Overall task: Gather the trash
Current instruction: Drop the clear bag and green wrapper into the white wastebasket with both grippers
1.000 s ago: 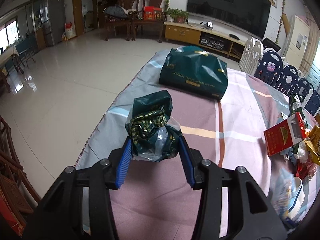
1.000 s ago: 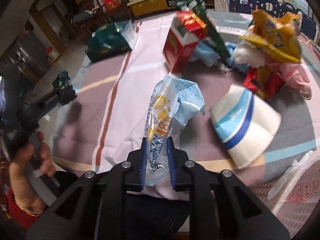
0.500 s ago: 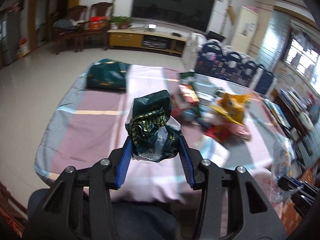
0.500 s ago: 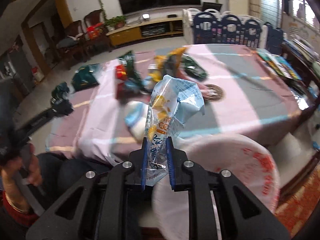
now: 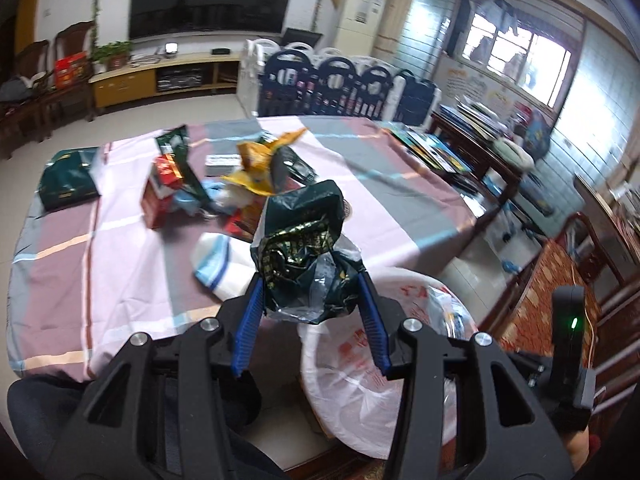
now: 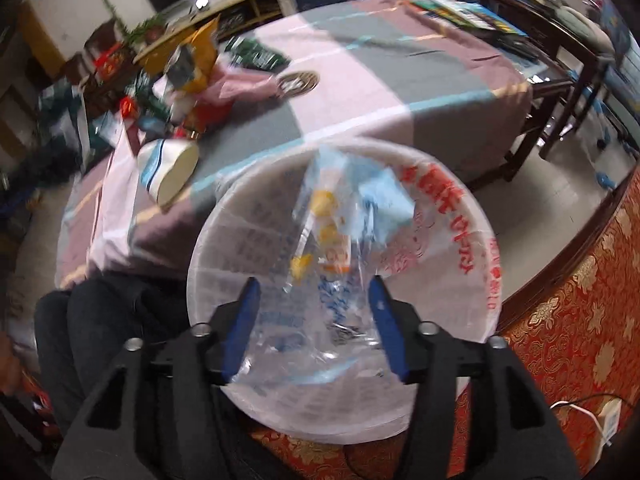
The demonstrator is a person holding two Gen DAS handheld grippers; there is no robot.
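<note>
My left gripper (image 5: 310, 292) is shut on a crumpled dark green wrapper (image 5: 304, 248), held above the table's near edge beside the white bag-lined bin (image 5: 352, 364). In the right wrist view my right gripper (image 6: 313, 284) hangs directly over that bin (image 6: 460, 216) and its jaws are opening. A clear blue snack wrapper (image 6: 332, 220) lies loose between them, blurred, and the pads do not touch it. More trash lies on the checked tablecloth (image 5: 120, 248): a tipped paper cup (image 5: 216, 264), a red carton (image 5: 160, 196) and a yellow wrapper (image 5: 260, 164).
A flat green bag (image 5: 68, 184) lies at the table's far left. The person's dark-trousered legs (image 6: 100, 320) are left of the bin. A red patterned cloth (image 6: 580, 300) and dark wooden furniture (image 6: 560, 92) stand to the right.
Both grippers swung away from the table toward the bin. The right jaws have parted and let go of the blue wrapper. The left still grips the green wrapper.
</note>
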